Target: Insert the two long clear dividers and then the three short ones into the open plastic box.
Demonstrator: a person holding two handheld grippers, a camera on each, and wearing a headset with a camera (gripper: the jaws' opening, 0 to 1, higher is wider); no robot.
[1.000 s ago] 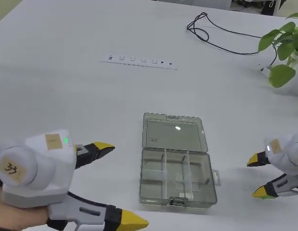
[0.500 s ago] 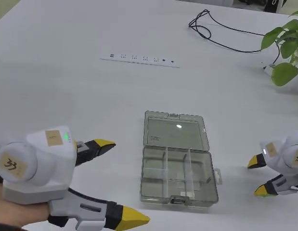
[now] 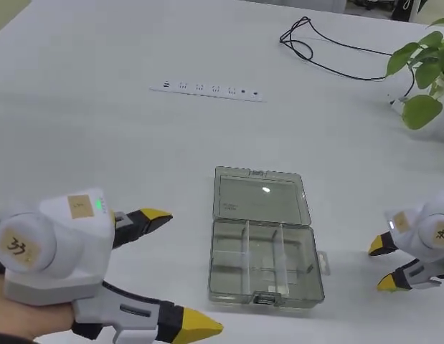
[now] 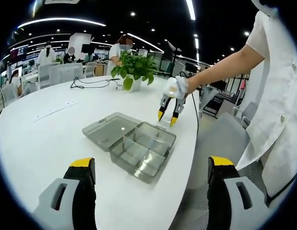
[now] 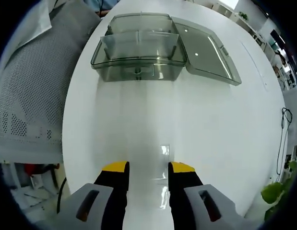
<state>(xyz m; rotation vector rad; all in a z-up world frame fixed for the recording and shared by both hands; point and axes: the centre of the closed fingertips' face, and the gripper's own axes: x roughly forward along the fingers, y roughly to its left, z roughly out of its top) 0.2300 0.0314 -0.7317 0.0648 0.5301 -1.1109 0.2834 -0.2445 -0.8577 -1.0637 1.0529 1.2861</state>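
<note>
One plastic box is lying btwn grippers, touching neither. L gripper is gaping wide; R gripper is showing narrow gap, empty.

An open-plan office: long white bench with a power strip, a potted plant, desk chairs, ceiling strip lights.

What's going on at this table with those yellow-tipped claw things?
A person at a white table holds a two-jaw gripper in each hand. Between the grippers sits a clear plastic box with its lid laid flat open and clear dividers standing inside. The left gripper and the right gripper are both open and hold nothing, one at each side of the box, not touching it.
</note>
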